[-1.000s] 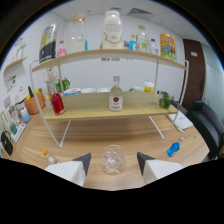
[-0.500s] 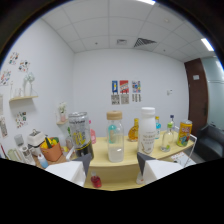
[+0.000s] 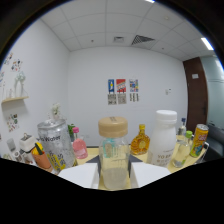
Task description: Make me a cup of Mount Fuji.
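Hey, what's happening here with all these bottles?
A person is holding a hand-held gripper up to a shelf of drinks. A clear jar with a tan lid stands between its two fingers, which look open on either side of it rather than pressing on it. Around the jar are a water can, a small pink bottle, an amber bottle, a white bottle and an orange can. Posters hang on the back wall.

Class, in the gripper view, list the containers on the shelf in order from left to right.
Clear water can → pink bottle → cork-lidded glass jar, standing between the fingers → amber bottle → white bottle → orange can.
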